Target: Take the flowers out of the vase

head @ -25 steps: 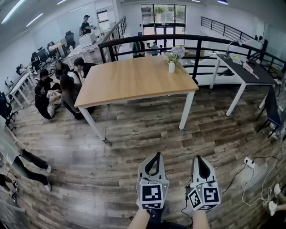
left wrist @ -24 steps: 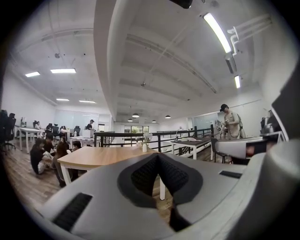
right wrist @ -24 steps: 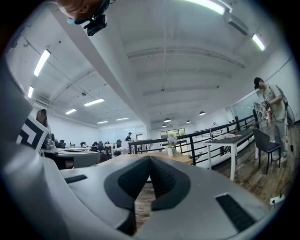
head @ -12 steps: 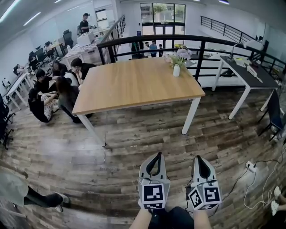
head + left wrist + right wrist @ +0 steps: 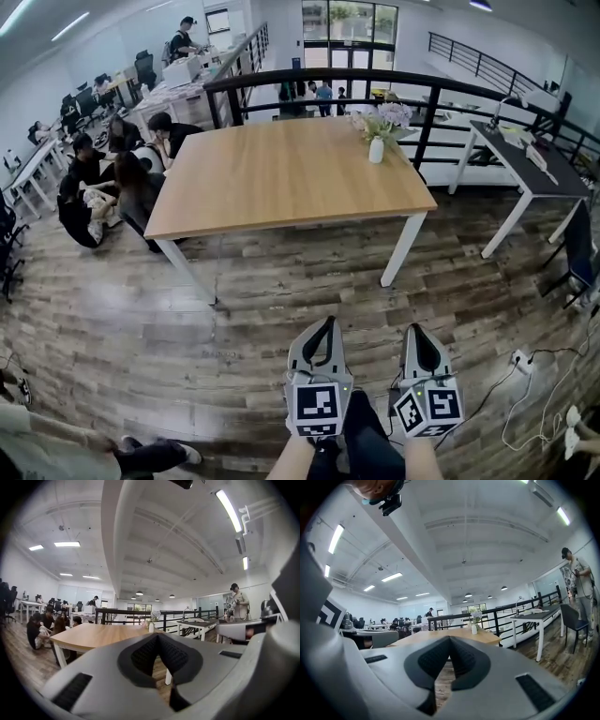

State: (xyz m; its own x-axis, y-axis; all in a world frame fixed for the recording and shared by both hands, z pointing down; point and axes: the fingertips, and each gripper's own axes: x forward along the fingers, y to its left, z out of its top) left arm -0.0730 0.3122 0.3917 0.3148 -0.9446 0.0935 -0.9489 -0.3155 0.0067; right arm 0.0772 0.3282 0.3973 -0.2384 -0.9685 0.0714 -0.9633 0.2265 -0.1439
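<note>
**A:** Flowers (image 5: pixel 386 114) sit in the white vase (image 5: pixel 376 150), upper right of centre in the head view. The vase is upright on the far right corner of the wooden table (image 5: pixel 281 178), just before the black railing (image 5: pixel 427 94). No stem is out yet.

**B:** Agreed. We log both grippers at the bottom edge, over the plank floor (image 5: pixel 187 328), well apart from the table. Left gripper (image 5: pixel 327 323): tips together, nothing between them. Right gripper (image 5: pixel 415 330): the same, pads met, empty.

**A:** Why closed? We judge nothing is within reach, so this is only a carrying posture. Both point level at the table, and each gripper view shows the vase just above its own jaw tips.

**B:** We think they are held side by side so that one can steady the vase while the other draws the stems.

**A:** Risk, in our view: the vase is narrow and close to the table's edge, so a slanted pull may tip it. The seated people (image 5: pixel 103 178) at upper left are well clear of that corner.
</note>
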